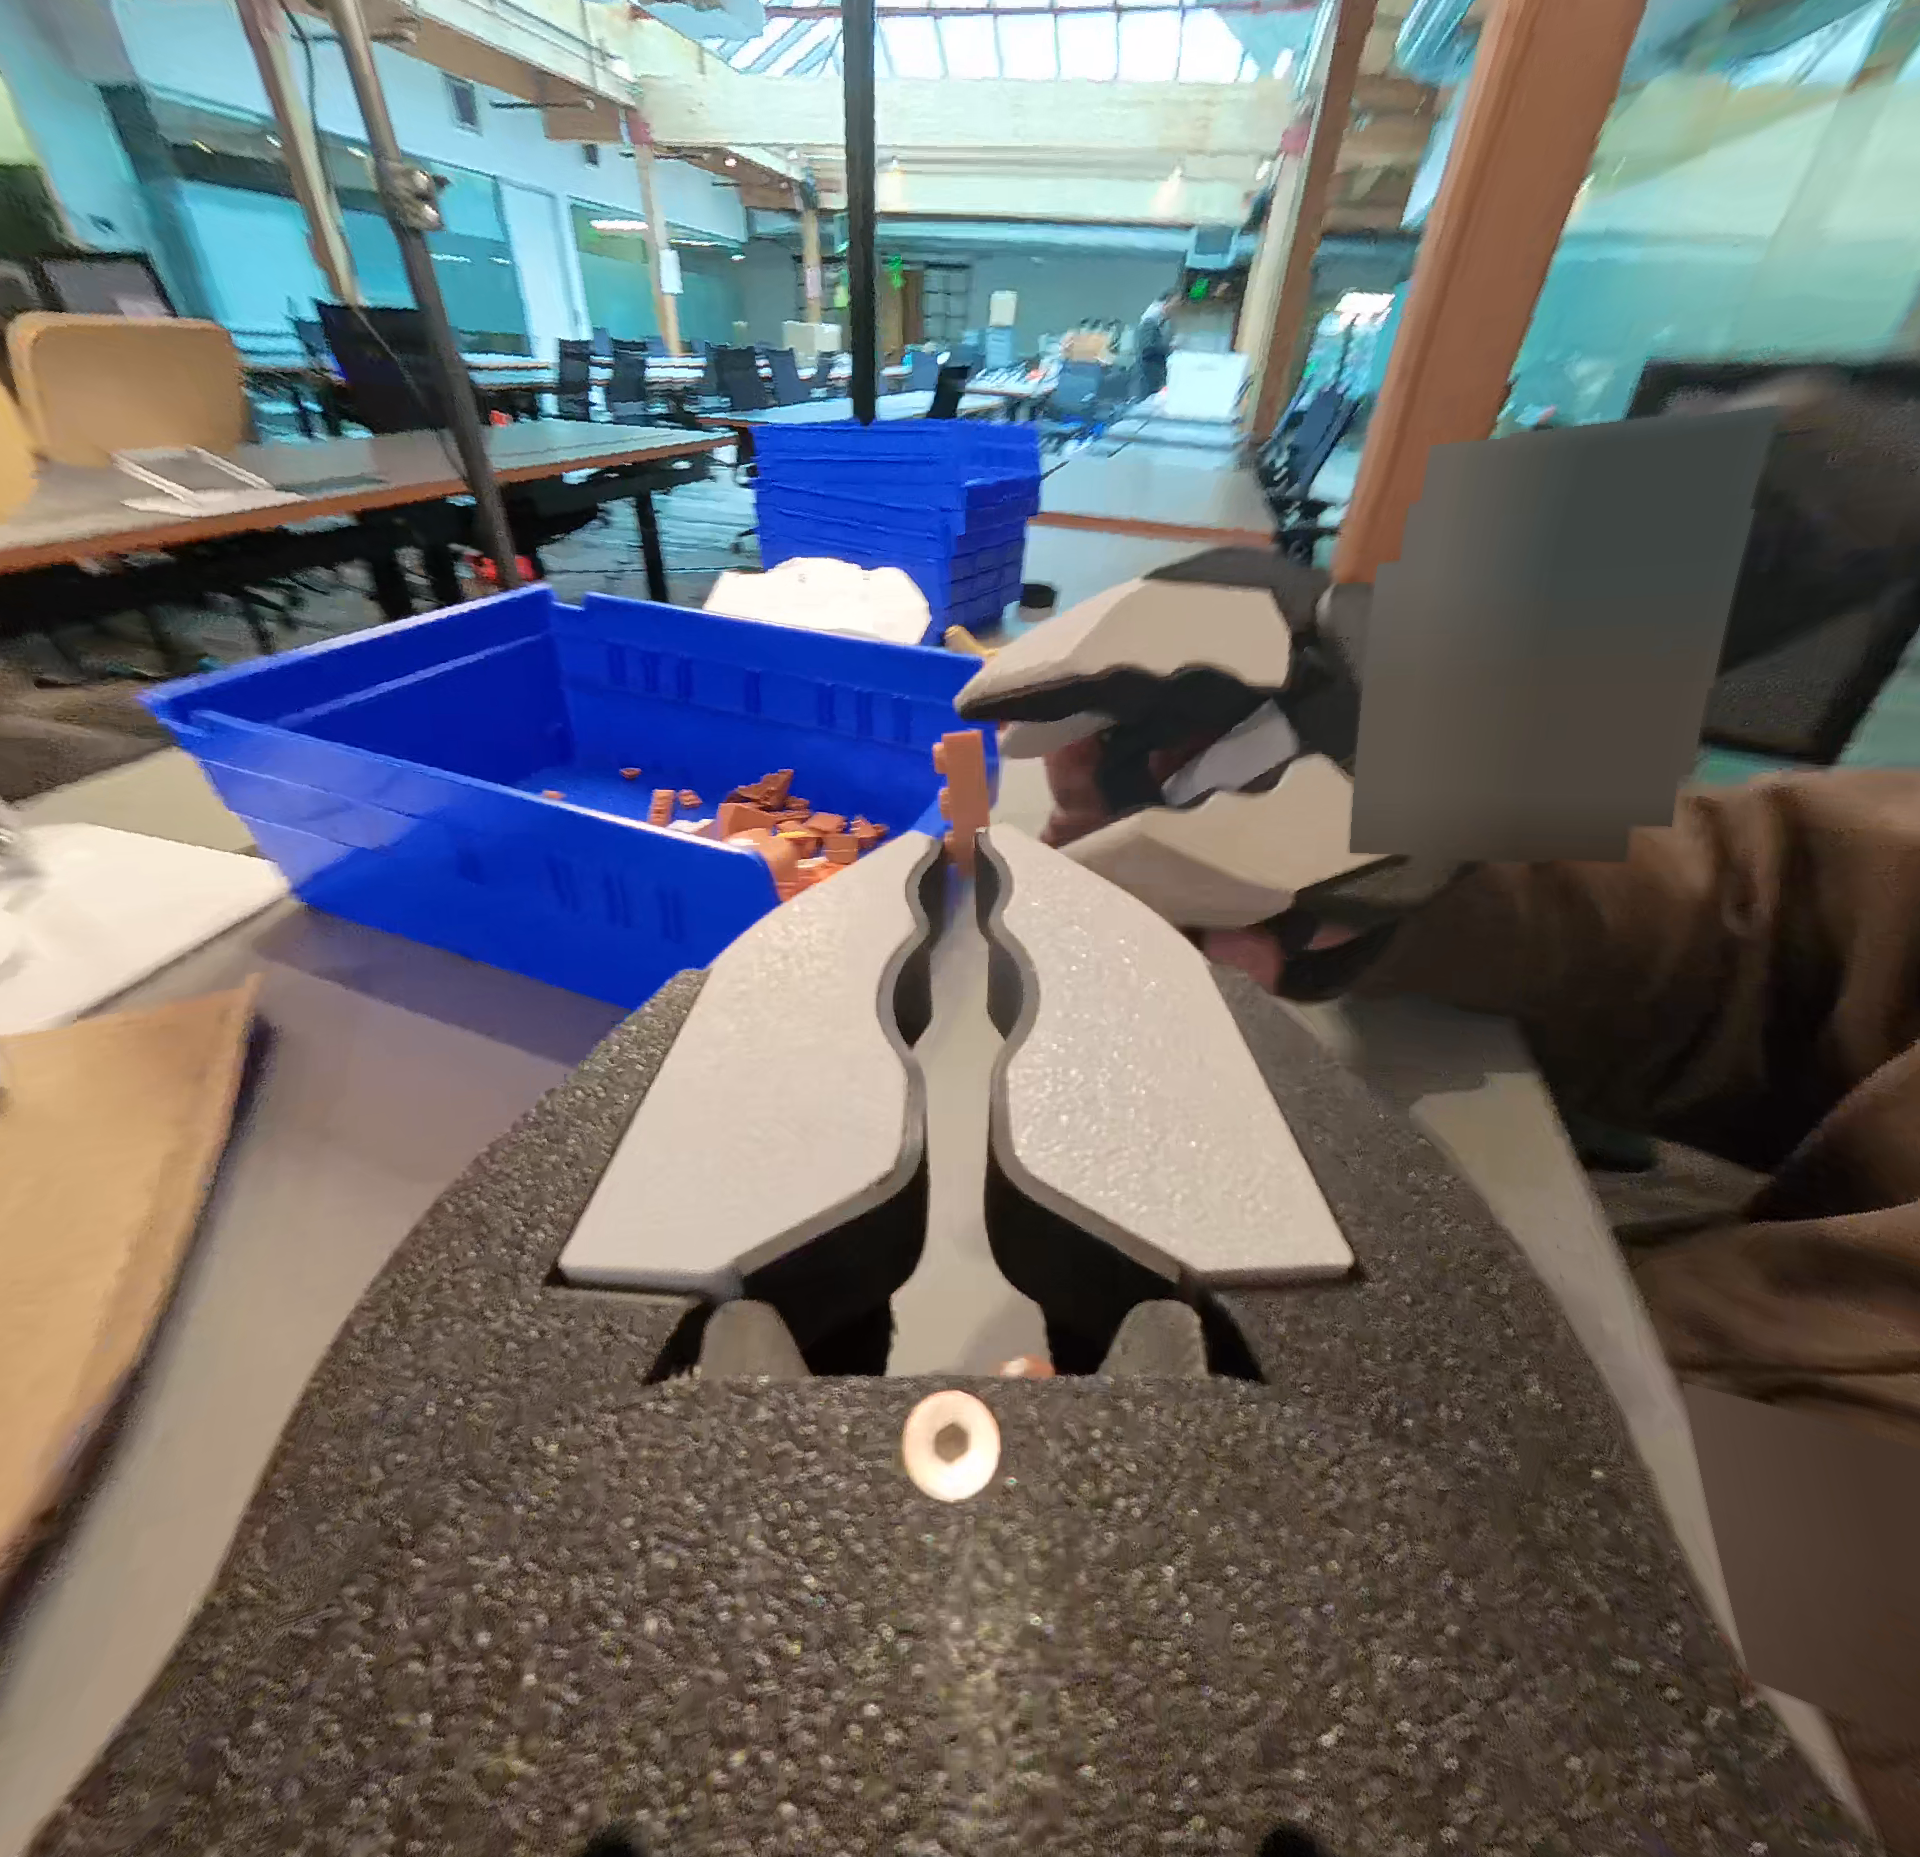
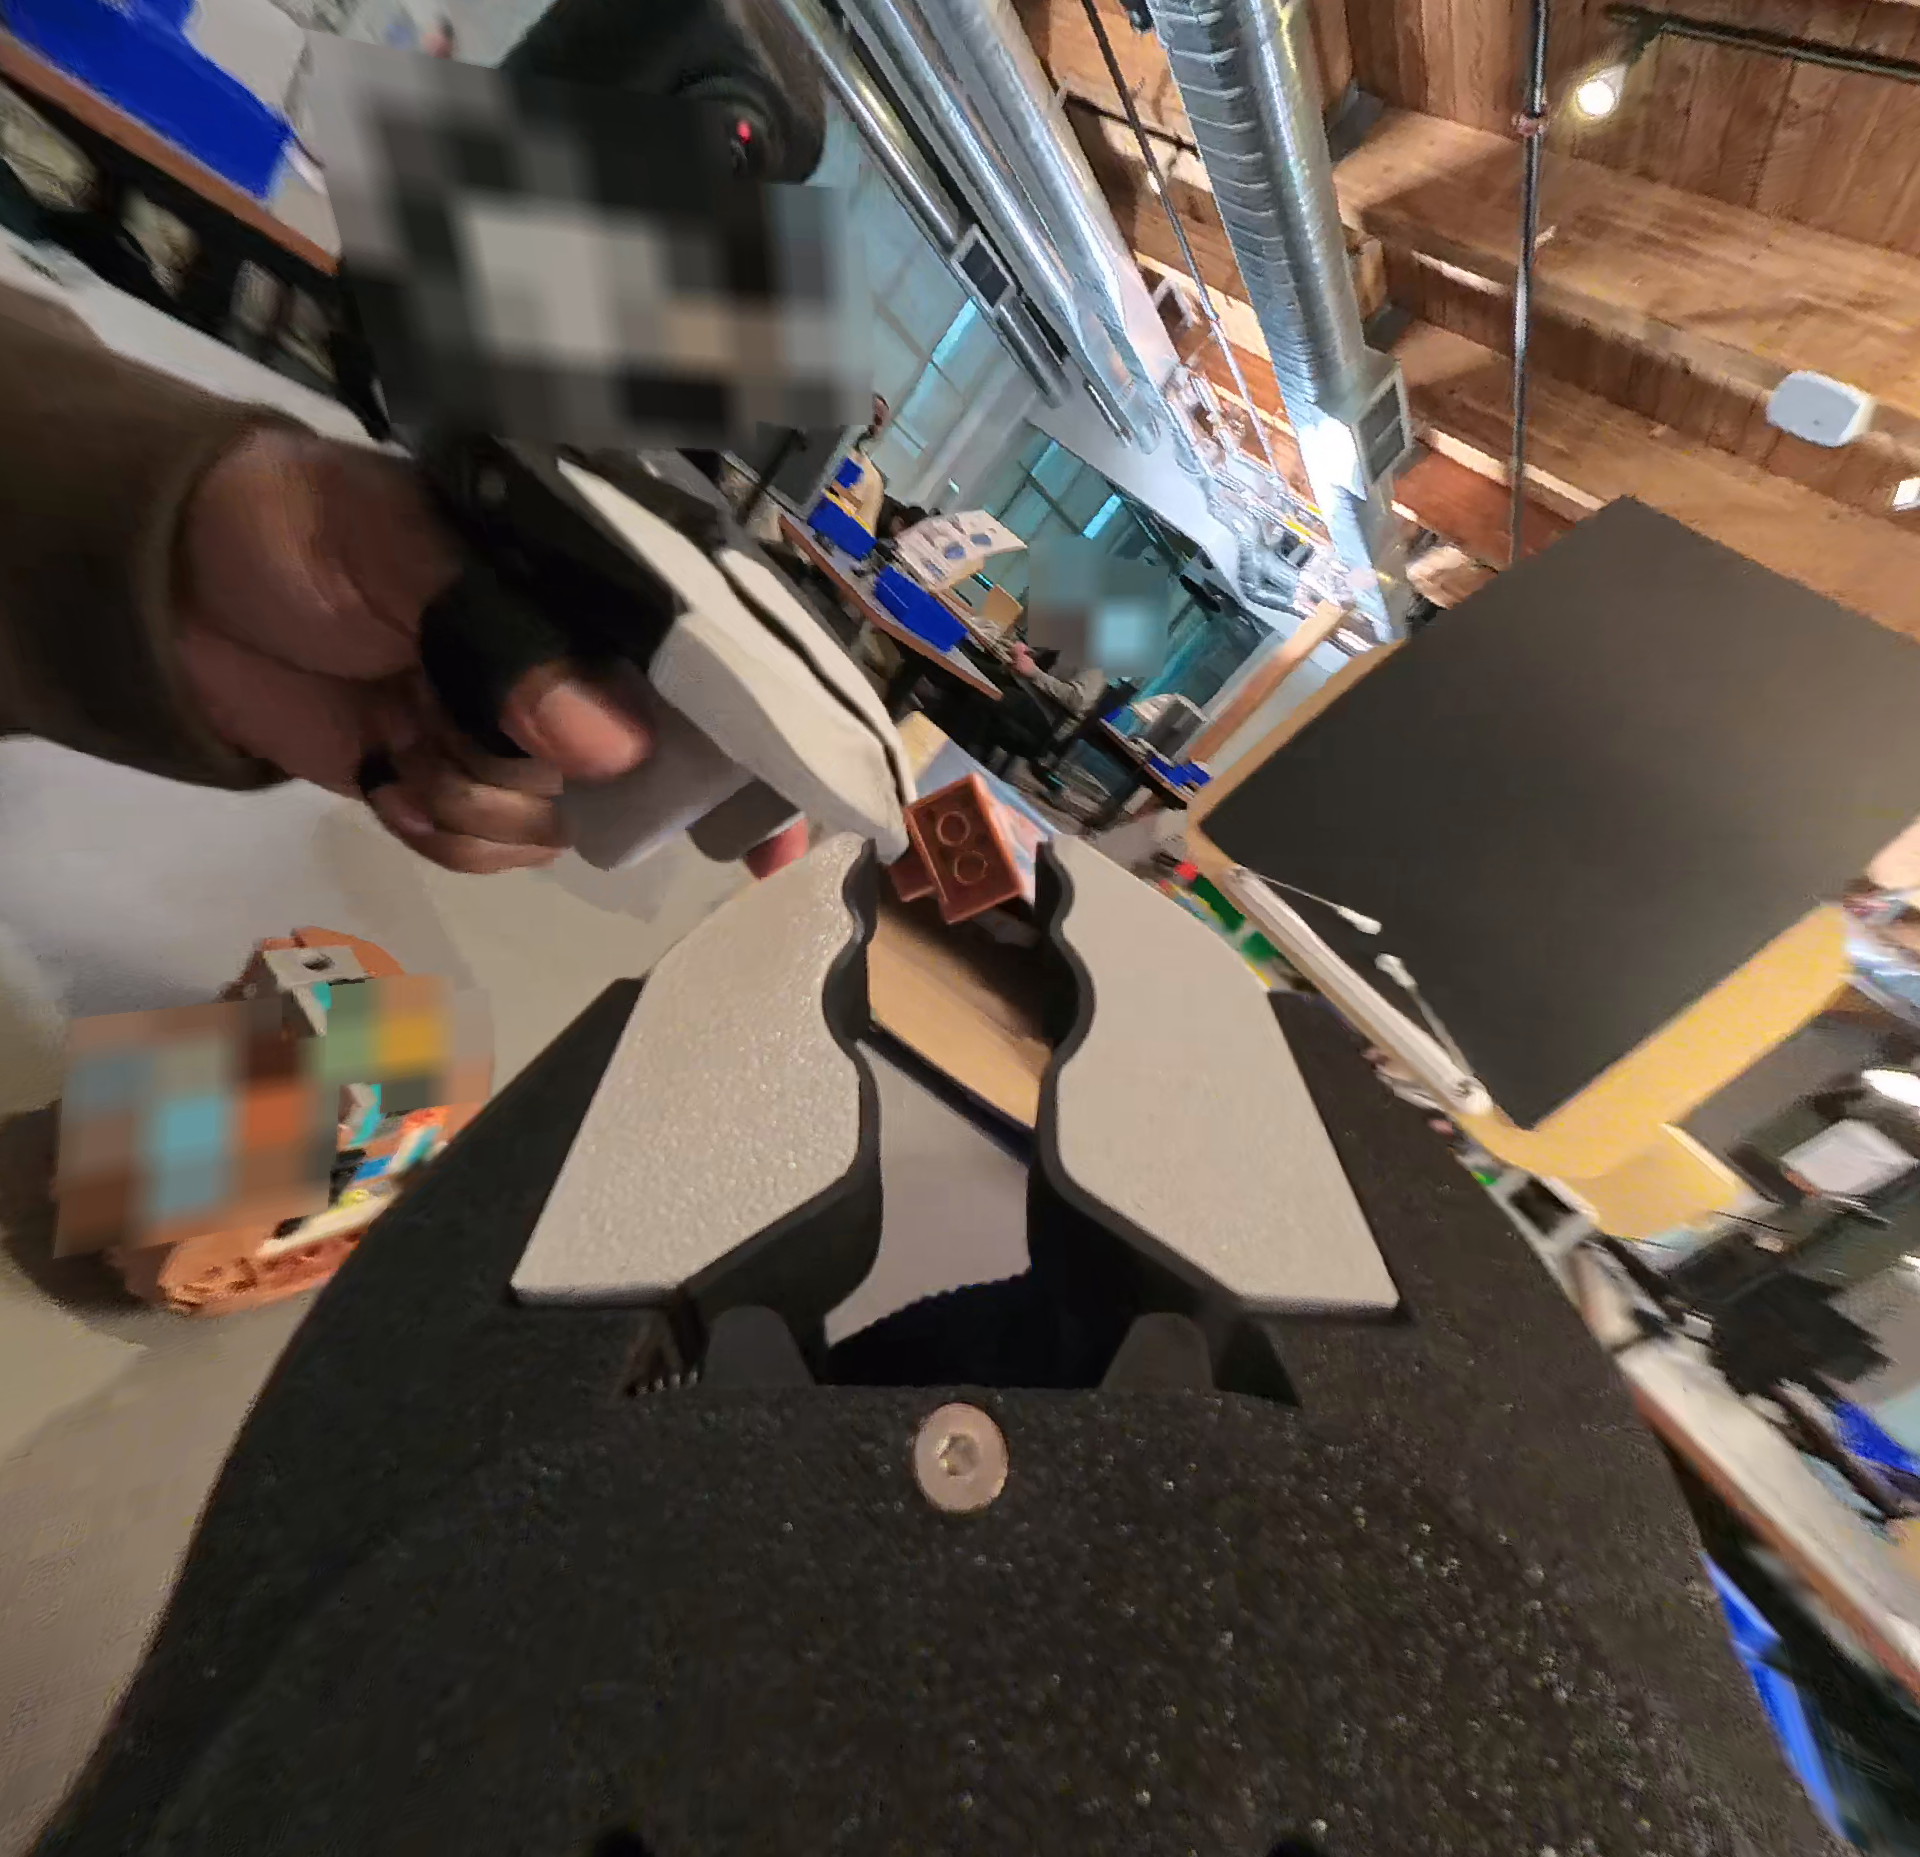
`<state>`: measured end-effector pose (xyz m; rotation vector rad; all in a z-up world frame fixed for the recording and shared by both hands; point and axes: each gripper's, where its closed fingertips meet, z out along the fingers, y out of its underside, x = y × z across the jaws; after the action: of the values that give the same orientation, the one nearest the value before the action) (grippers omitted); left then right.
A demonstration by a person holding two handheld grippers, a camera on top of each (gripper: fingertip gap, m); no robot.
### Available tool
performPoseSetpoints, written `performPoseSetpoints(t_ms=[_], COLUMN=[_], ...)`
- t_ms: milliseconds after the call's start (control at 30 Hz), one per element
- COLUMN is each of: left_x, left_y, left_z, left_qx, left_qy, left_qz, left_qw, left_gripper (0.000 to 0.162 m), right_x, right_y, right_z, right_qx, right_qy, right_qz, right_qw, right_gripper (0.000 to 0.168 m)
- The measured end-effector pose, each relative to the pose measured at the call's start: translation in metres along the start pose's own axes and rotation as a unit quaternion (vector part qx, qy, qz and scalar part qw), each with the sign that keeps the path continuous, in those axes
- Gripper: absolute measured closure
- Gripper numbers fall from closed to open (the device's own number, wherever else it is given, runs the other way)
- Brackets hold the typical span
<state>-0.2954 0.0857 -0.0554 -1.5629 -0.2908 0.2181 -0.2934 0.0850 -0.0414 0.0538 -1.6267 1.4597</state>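
My left gripper pinches a small brown plastic studded brick at its tips. My right gripper, fingers spread, flanks that brick; the blue plastic bin of brown pieces lies at ten o'clock.

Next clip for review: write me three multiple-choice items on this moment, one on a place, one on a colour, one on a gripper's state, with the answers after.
1. Where do the loose brown pieces lie?
A. In the open blue bin
B. On the brown paper
C. In the stacked bins

2. What colour is the brick that the left gripper holds?
A. Green
B. White
C. Brown

3. How does the right gripper stand?
A. Shut on a brick
B. Open
C. Out of view

Answers: 1 A, the pile sits on the bin's floor. 2 C, brown between the closed tips. 3 B, its fingertips stand apart.
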Motion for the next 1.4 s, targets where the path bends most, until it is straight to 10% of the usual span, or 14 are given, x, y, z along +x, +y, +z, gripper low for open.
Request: performPoseSetpoints(t_ms=[300,1000,1400], left_x=[0.012,0.025,0.022], left_y=[0.001,0.002,0.014], left_z=[-0.001,-0.004,-0.001], left_qx=[-0.042,-0.056,-0.093], left_qy=[-0.039,-0.131,-0.13], left_qz=[0.233,0.622,0.664], left_qw=[0.971,0.77,0.73], left_gripper=[0.157,0.157,0.157], right_x=[-0.001,-0.014,-0.019], right_y=[-0.004,0.013,0.022], right_z=[-0.008,-0.015,-0.014], right_qx=[0.026,-0.038,-0.059], right_qy=[-0.106,-0.062,-0.057], right_qz=[0.148,-0.172,-0.244], right_qw=[0.983,0.982,0.966], right_gripper=[0.145,0.159,0.164])
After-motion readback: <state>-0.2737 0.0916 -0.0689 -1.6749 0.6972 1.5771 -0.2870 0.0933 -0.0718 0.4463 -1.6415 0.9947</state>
